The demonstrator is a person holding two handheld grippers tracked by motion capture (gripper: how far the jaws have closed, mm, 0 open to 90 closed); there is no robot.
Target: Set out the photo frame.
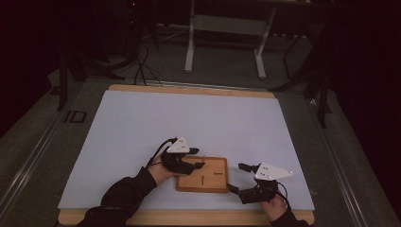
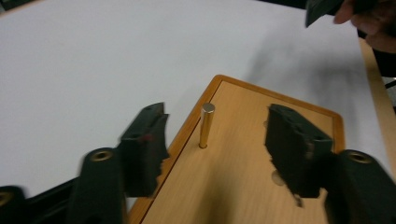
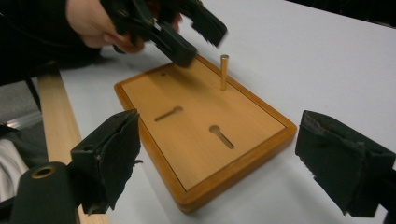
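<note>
Nearest the lens in the right gripper view: two black padded fingers [image 3: 109, 158] of the right gripper [image 1: 242, 178], spread wide, nothing between the pads, aimed at the near corner of the wooden board [image 3: 201, 130] without touching it. Seen from the high view at the board's right edge, held low near the front of the surface [image 1: 142, 123], hand [image 1: 274, 207] at the bottom right.

Board: flat, rectangular, raised darker rim, lying on the pale sheet toward the front middle of the surface. Two keyhole-shaped slots [image 3: 169, 113] cut into its face, plus a small round hole near the far-left corner in the right gripper view.

Brass pin [image 2: 206, 125]: upright, standing in the board close to one long edge, near a corner. Free-standing, untouched.

Left gripper [image 1: 195, 161]: over the left part of the board, grey three-cornered plate on top, hand [image 1: 158, 172] and dark sleeve coming in from the bottom left. Fingers [image 2: 144, 144] partly apart in the left gripper view, one to each side of the pin, the pin slightly ahead of the tips and nearer the left finger; clear gaps both sides, pads pressing on nothing. Left finger blurred.

Beyond the surface in the high view: dim floor, cables, legs of a white frame.
</note>
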